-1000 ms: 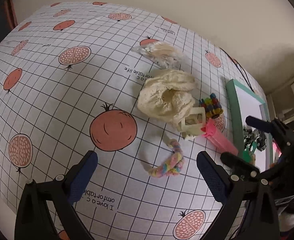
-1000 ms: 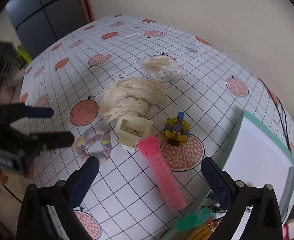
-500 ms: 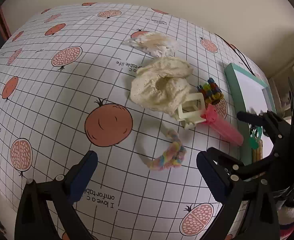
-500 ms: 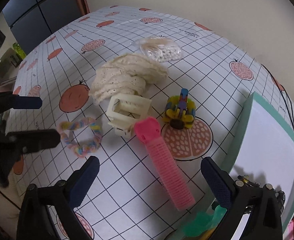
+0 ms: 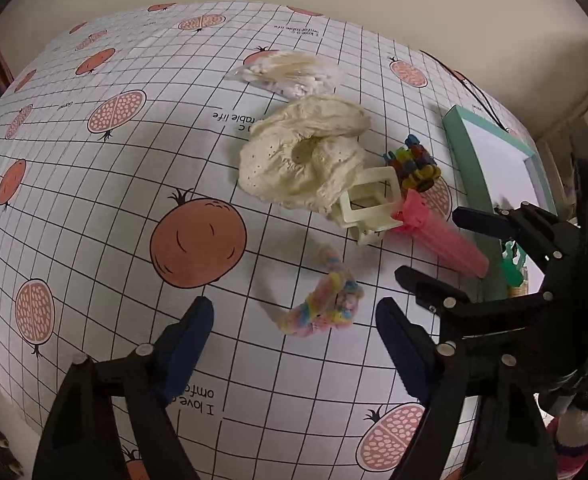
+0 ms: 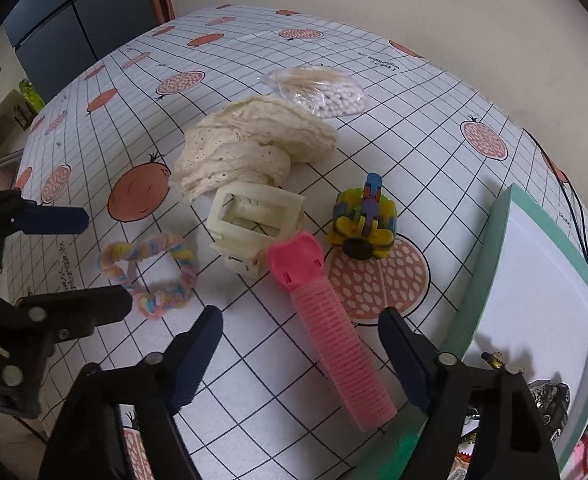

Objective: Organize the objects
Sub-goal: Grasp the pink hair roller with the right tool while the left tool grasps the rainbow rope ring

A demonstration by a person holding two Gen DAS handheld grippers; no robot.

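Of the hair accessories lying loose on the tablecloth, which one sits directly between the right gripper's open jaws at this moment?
The pink hair roller. It points into the right gripper, while the pastel scrunchie and cream claw clip lie farther left.

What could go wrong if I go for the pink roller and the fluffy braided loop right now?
The pink roller touches the cream clip, so lifting it may drag the clip. The left tongs and right tongs are close and could collide. The pastel loop is floppy and may slip.

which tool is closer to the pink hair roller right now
Right. The right tool is open with the pink hair roller lying between its fingers. The left tool is open farther off, lined up on the pastel braided ring.
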